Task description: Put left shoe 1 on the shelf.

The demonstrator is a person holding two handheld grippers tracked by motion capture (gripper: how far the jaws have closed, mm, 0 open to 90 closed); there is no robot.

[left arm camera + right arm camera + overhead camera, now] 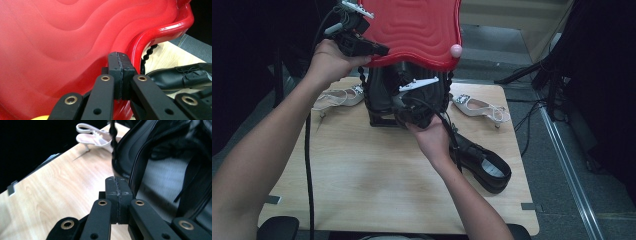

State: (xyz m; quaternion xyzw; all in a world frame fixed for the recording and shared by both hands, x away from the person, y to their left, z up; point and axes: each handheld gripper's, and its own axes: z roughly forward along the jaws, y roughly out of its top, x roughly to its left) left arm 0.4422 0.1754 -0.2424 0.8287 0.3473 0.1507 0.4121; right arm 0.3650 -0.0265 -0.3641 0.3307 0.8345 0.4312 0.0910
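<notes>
Red wavy lid point(412, 30) bears no readable writing; both hand-held grippers point(120, 75) point(117, 200) are closed, empty.

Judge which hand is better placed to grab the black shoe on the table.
Right, probably: the right gripper is nearer the black shoe, jaws shut, empty; the left gripper is up against the red lid.

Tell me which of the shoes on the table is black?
The black shoe lying at the table's right front, beside the right hand. The two heeled sandals, left and right, are white.
</notes>
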